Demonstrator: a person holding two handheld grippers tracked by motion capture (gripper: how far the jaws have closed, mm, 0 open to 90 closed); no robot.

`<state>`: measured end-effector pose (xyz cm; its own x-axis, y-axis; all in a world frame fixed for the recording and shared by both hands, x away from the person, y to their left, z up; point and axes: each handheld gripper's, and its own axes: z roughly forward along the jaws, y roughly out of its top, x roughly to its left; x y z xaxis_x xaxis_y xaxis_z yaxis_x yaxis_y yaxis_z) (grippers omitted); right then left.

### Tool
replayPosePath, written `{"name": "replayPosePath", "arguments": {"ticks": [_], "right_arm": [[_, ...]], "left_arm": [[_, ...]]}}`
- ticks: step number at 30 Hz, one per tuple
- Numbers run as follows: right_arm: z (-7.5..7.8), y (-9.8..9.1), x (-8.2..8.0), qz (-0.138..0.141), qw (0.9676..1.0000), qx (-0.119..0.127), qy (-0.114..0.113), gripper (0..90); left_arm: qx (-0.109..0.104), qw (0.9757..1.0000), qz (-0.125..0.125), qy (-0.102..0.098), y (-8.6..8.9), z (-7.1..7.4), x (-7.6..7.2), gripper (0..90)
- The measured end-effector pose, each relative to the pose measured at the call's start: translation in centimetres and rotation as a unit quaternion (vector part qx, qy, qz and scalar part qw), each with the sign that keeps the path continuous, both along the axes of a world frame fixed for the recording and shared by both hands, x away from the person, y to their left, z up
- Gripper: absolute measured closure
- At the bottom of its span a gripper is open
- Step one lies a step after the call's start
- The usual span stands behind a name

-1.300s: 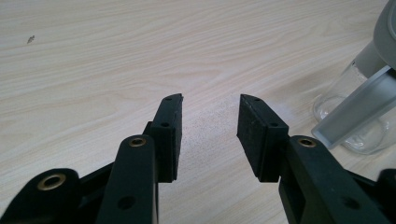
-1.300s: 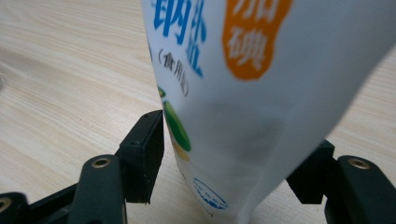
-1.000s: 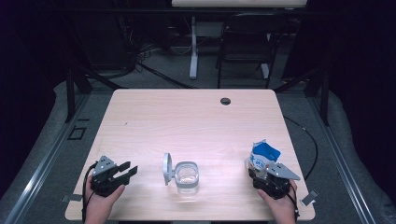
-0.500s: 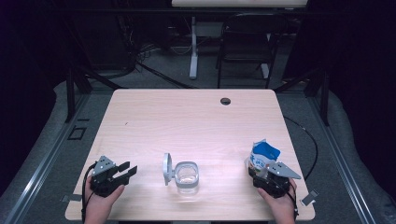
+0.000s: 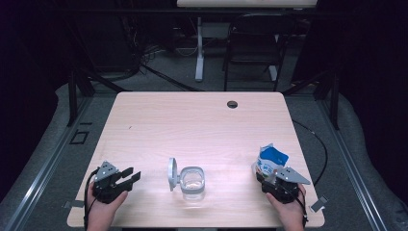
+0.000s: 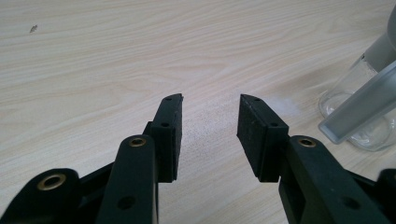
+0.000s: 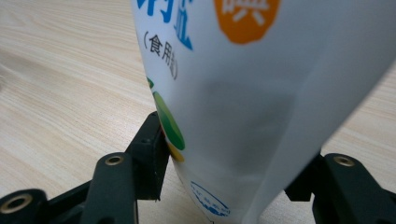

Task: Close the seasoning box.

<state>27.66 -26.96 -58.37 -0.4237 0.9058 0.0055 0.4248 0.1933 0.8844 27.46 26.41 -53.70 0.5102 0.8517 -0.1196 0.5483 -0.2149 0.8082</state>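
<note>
Dark room behind, chair legs and cables on grey floor at the far side. Light wood table (image 5: pixel 202 125) takes up the middle, small round cable hole (image 5: pixel 232 104) near its far edge.

White and blue bag (image 5: pixel 270 161) stands upright at near right of table, top torn open, blue inside showing. Right gripper (image 5: pixel 269 182) sits at the near side of the bag's base, held by a hand (image 5: pixel 287 211) coming from the near edge. In the right gripper view the bag (image 7: pixel 243 93) stands between the two black jaws; left pad touches the bag low down by the green and yellow print, right jaw is tight against the other side. Jaws have just been closing in on the bag, now clamped around its lower part.

Clear glass jar (image 5: pixel 192 182) sits near centre, toward the near edge, its grey lid (image 5: pixel 172 174) flipped up on the left side. Well apart from the bag.

Left gripper (image 5: pixel 129 176) at near left, hand (image 5: pixel 103 209) under it, jaws pointing right toward the jar. Left gripper view: jaws apart, bare wood between them, jar (image 6: pixel 359 107) off to the right.
</note>
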Motion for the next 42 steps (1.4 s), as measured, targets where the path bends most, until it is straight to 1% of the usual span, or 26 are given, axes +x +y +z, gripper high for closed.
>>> {"name": "replayPosePath", "arguments": {"ticks": [1, 4, 6, 8, 9, 11, 12, 14, 15, 16, 17, 19, 20, 21, 22, 24, 25, 26, 28, 30, 32, 33, 35, 37, 41, 42], "right_arm": [[0.0, 0.0, 0.0, 0.001, 1.0000, -0.001, 0.000, 43.8], [0.0, -0.1, 0.0, 0.003, 1.0000, 0.000, 0.000, 44.3], [0.0, -0.1, 0.0, 0.003, 1.0000, 0.000, 0.000, 44.5], [0.0, 0.0, 0.0, 0.002, 1.0000, 0.001, -0.002, 44.7], [0.0, 0.0, 0.0, 0.002, 1.0000, 0.000, -0.002, 44.7], [0.0, 0.0, 0.0, 0.003, 1.0000, 0.001, 0.001, 44.7], [0.1, 0.0, 0.0, 0.006, 1.0000, 0.000, 0.001, 44.7], [0.1, -0.1, -0.1, 0.009, 1.0000, -0.003, 0.003, 44.8], [0.2, 0.0, -0.1, 0.009, 1.0000, -0.002, 0.002, 44.9], [0.2, 0.0, -0.1, 0.010, 0.9999, -0.004, 0.003, 44.9], [0.3, 0.1, -0.1, 0.013, 0.9999, -0.005, 0.005, 44.9], [0.4, 0.4, -0.2, 0.017, 0.9998, -0.013, 0.006, 44.9], [0.5, 0.5, -0.2, 0.018, 0.9997, -0.015, 0.004, 44.9], [0.7, 0.7, -0.2, 0.022, 0.9996, -0.016, 0.002, 44.9], [0.8, 1.0, -0.3, 0.024, 0.9996, -0.013, -0.001, 44.9], [1.3, 1.4, -0.3, 0.029, 0.9991, -0.029, -0.007, 44.9], [1.5, 1.7, -0.3, 0.034, 0.9989, -0.031, -0.010, 44.9], [1.8, 2.0, -0.4, 0.035, 0.9987, -0.034, -0.016, 44.9], [2.4, 2.5, -0.4, 0.038, 0.9980, -0.044, -0.026, 44.9], [2.8, 3.0, -0.4, 0.038, 0.9971, -0.054, -0.037, 44.9], [3.1, 3.3, -0.3, 0.042, 0.9961, -0.065, -0.042, 44.9], [3.2, 3.5, -0.2, 0.042, 0.9956, -0.072, -0.044, 44.9], [3.4, 3.8, -0.2, 0.041, 0.9942, -0.087, -0.047, 44.9], [3.5, 4.1, -0.2, 0.044, 0.9931, -0.096, -0.051, 44.9], [3.7, 4.7, -0.4, 0.039, 0.9896, -0.124, -0.061, 44.9], [3.7, 4.8, -0.4, 0.036, 0.9890, -0.128, -0.065, 44.9]], "left_arm": [[-0.001, 1.0000, 0.003, -0.001, 0.0, -0.1, 0.0, 60.6], [-0.003, 1.0000, 0.001, -0.002, 0.3, -0.3, -0.1, 60.6], [-0.009, 0.9999, 0.005, -0.002, 0.4, -0.7, -0.1, 60.6], [-0.012, 0.9999, 0.010, 0.003, 0.6, -1.0, -0.1, 60.6], [-0.016, 0.9998, 0.011, 0.002, 0.7, -1.2, -0.1, 60.6], [-0.013, 0.9998, 0.011, 0.004, 0.9, -1.3, -0.2, 60.6], [-0.017, 0.9998, 0.013, 0.001, 0.9, -1.4, -0.3, 60.6], [-0.014, 0.9998, 0.016, -0.002, 1.1, -1.5, -0.4, 60.6], [-0.016, 0.9997, 0.017, -0.003, 1.2, -1.6, -0.5, 60.4], [-0.011, 0.9998, 0.017, -0.001, 1.3, -1.6, -0.6, 60.3], [-0.012, 0.9997, 0.020, -0.006, 1.4, -1.7, -0.6, 60.3], [-0.011, 0.9997, 0.019, -0.006, 1.5, -1.8, -0.8, 60.4], [-0.012, 0.9997, 0.021, -0.011, 1.6, -1.9, -0.9, 60.4], [-0.010, 0.9997, 0.020, -0.008, 1.6, -2.0, -1.0, 60.3], [-0.012, 0.9997, 0.021, -0.011, 1.6, -2.1, -1.0, 60.3], [-0.007, 0.9998, 0.014, -0.010, 1.6, -2.1, -1.1, 60.4], [-0.010, 0.9997, 0.016, -0.016, 1.5, -2.3, -1.2, 60.3], [-0.014, 0.9998, 0.013, -0.012, 1.6, -2.2, -1.3, 60.3], [-0.034, 0.9992, 0.014, -0.017, 1.6, -2.3, -1.7, 60.3], [-0.031, 0.9993, 0.011, -0.020, 1.5, -2.2, -2.0, 60.3], [-0.029, 0.9992, 0.009, -0.027, 1.5, -2.3, -2.2, 60.3], [-0.029, 0.9993, 0.010, -0.023, 1.5, -2.3, -2.3, 60.3], [-0.038, 0.9989, 0.013, -0.024, 1.5, -2.5, -2.4, 60.3], [-0.037, 0.9990, 0.010, -0.021, 1.5, -2.7, -2.5, 60.2], [-0.022, 0.9995, 0.003, -0.021, 1.1, -3.0, -2.8, 60.3], [-0.020, 0.9996, 0.001, -0.021, 1.0, -2.9, -2.8, 60.3]]}}
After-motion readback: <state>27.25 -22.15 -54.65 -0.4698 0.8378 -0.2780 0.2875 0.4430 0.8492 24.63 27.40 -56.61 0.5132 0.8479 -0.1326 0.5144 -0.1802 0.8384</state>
